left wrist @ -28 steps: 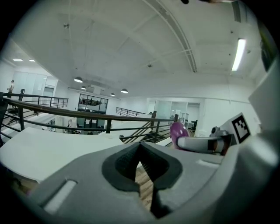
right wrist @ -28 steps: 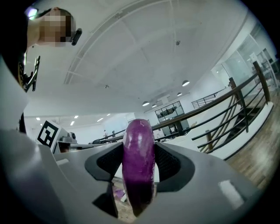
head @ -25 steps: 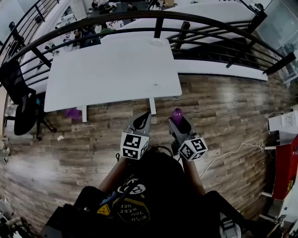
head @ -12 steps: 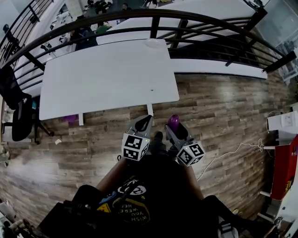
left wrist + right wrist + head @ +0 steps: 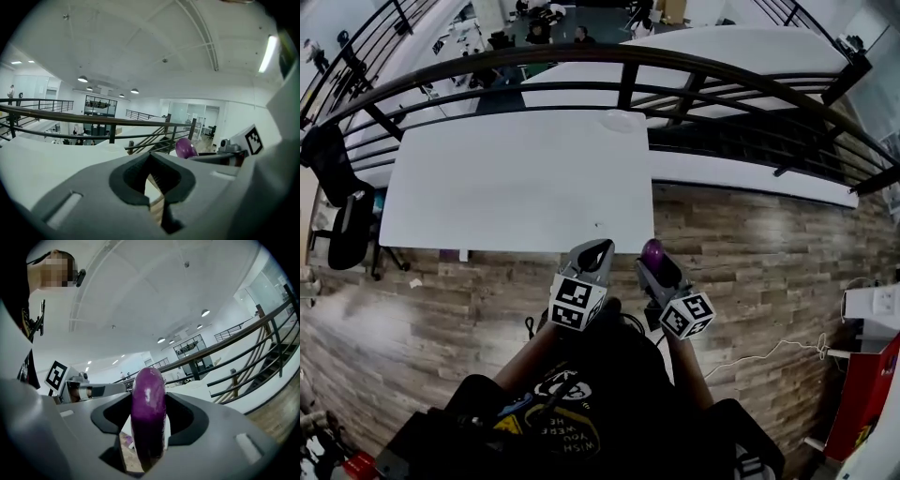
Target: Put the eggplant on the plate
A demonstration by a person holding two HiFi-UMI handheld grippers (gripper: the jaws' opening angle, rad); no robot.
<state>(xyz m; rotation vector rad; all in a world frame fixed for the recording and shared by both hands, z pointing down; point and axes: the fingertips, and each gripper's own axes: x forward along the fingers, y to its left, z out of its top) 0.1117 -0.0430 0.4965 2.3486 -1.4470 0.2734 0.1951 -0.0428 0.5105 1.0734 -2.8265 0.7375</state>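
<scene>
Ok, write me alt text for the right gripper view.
A purple eggplant stands upright, clamped between the jaws of the right gripper. Beyond it lie a white table and a dark railing under a bright white ceiling.

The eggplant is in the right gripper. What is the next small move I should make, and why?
Probably carry the right gripper forward over the white table, toward the plate. The gripper is shut on the eggplant, but it is only at the table's near edge, while the plate lies by the far edge.
</scene>
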